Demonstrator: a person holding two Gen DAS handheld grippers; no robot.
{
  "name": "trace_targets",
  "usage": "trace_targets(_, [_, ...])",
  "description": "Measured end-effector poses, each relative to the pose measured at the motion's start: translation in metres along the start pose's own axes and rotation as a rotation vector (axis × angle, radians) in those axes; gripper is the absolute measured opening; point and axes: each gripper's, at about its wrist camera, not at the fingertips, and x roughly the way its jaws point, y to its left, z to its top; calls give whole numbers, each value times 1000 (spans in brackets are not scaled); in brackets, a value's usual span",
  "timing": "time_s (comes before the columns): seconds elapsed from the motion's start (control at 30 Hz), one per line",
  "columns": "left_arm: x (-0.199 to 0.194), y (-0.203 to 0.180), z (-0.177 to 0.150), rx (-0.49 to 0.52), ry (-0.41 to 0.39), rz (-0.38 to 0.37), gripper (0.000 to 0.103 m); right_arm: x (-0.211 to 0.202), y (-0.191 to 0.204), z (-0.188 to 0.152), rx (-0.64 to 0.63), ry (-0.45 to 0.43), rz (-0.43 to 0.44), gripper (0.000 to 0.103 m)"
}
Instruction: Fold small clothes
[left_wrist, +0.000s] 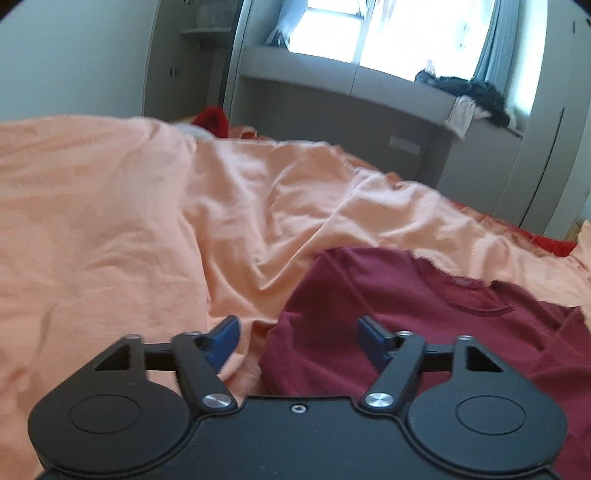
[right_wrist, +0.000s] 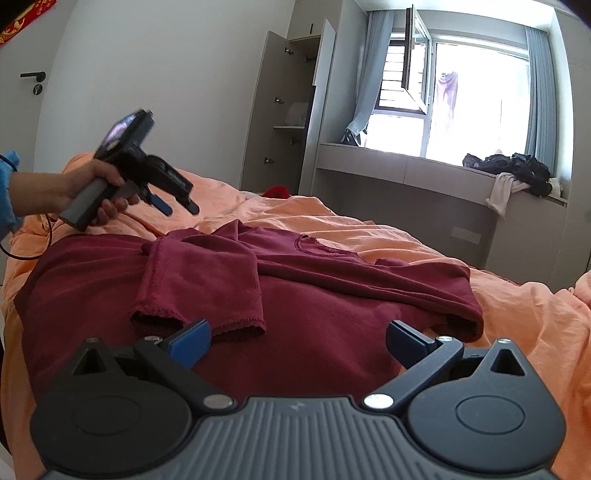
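Observation:
A dark red long-sleeved top (right_wrist: 295, 295) lies spread on the orange bedding, both sleeves folded across its chest, neckline toward the window. In the left wrist view the same top (left_wrist: 424, 306) fills the lower right. My left gripper (left_wrist: 297, 341) hangs above the top's left edge with its blue pads wide apart and nothing between them. From the right wrist view, that left gripper (right_wrist: 177, 205) is lifted over the far left of the bed, held by a hand (right_wrist: 99, 188). My right gripper (right_wrist: 297, 341) stands open low over the top's near part, empty.
Rumpled orange bedding (left_wrist: 129, 221) covers the bed. A red item (right_wrist: 277, 192) lies at its far end. An open grey wardrobe (right_wrist: 291, 110) stands behind. A window ledge (right_wrist: 424, 166) carries a heap of dark clothes (right_wrist: 517, 166) and a white cloth.

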Motion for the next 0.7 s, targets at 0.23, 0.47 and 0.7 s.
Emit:
trace_targets(0.23, [-69, -30, -19, 58, -85, -22, 102, -23, 11, -3, -71, -25, 11, 103])
trace_targets(0.47, [-129, -48, -56, 73, -122, -74, 102, -49, 36, -13, -173, -49, 7, 103])
trace_targets(0.7, [-174, -55, -107, 127, -126, -96, 102, -62, 64, -41, -250, -12, -10, 103])
